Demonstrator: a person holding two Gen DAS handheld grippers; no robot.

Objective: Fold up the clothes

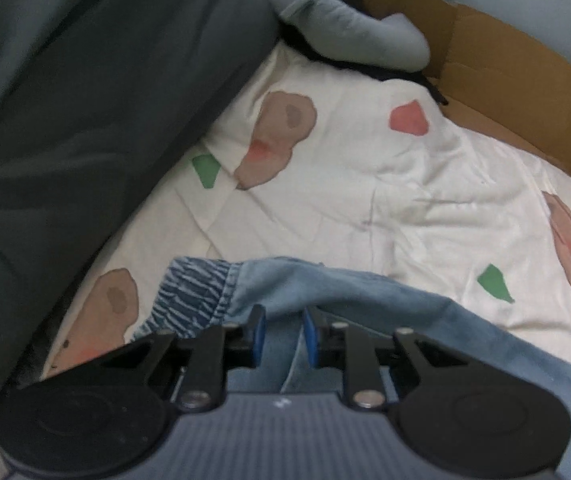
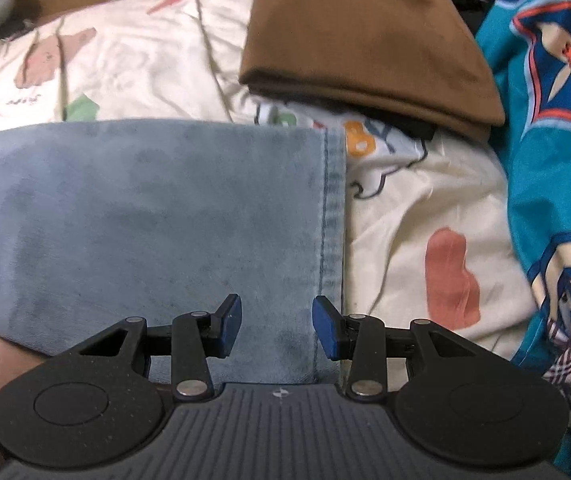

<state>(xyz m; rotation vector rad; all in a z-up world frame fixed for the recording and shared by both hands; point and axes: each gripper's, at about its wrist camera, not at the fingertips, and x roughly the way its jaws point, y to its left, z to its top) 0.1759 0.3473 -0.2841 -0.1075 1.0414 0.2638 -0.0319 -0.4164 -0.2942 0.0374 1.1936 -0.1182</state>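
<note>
Cream printed bedding [image 1: 365, 200] carries the light-blue jeans [image 2: 145, 220]. Behind, a cardboard box [image 1: 505, 80] is cut off, contents unseen. Left hand-held gripper [image 1: 284, 338] seemingly clenches denim near the elastic waistband [image 1: 193, 296]; right hand-held gripper [image 2: 277, 328] hangs released over the hem.

My left gripper [image 1: 279, 334], angled steeply down at the jeans [image 1: 325, 292], has its blue pads [image 1: 258, 336] drawn close on a denim fold. My right gripper [image 2: 277, 328], likewise pitched down, holds its fingers apart above the jeans' hem.
</note>
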